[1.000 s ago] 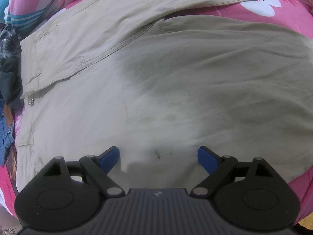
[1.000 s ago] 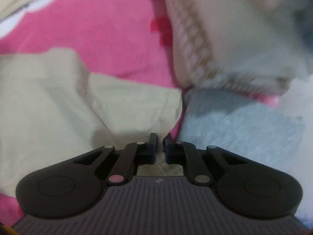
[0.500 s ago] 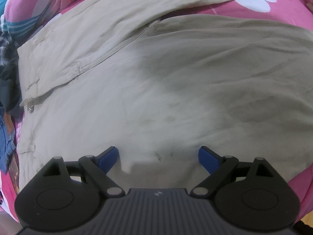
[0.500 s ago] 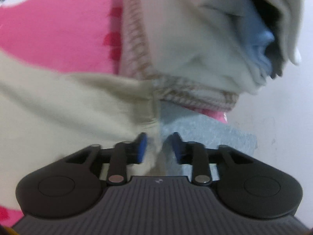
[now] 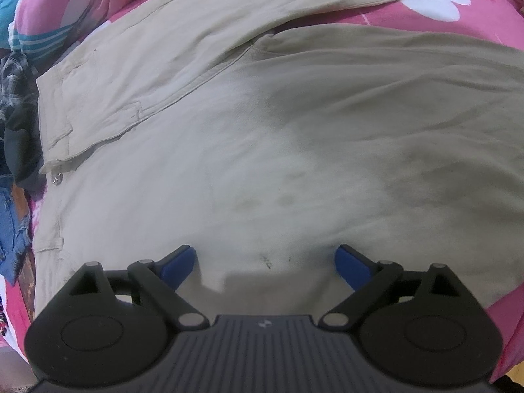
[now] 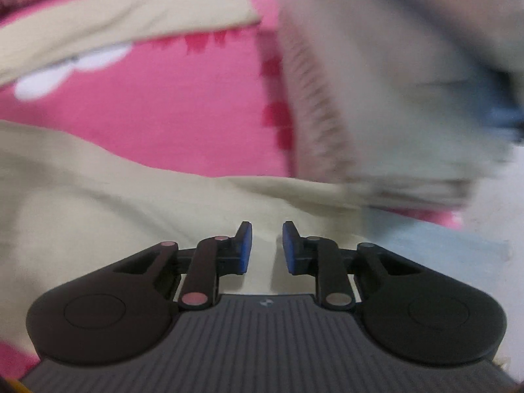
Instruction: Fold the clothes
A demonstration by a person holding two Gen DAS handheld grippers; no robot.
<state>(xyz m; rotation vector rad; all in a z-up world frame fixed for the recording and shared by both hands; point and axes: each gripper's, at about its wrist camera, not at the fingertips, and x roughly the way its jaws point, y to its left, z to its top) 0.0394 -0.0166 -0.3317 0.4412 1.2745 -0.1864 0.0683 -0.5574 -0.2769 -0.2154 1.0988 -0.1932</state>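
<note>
Spanning bare cloth, the left gripper (image 5: 265,258) is held wide apart, nothing pinched; beige trousers (image 5: 262,150) lie spread ahead of its fingers. The right gripper (image 6: 267,245) stands parted over a trouser edge, likely for release or regrasp.

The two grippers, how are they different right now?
The left gripper has its blue fingers spread wide apart; the right gripper has its fingers much closer, with only a narrow gap. The left gripper sits over the wide, flat upper part of the beige trousers; the right gripper is at a trouser leg's edge by the pink bedsheet. Both are open, holding nothing, with black bodies and blue pads.
</note>
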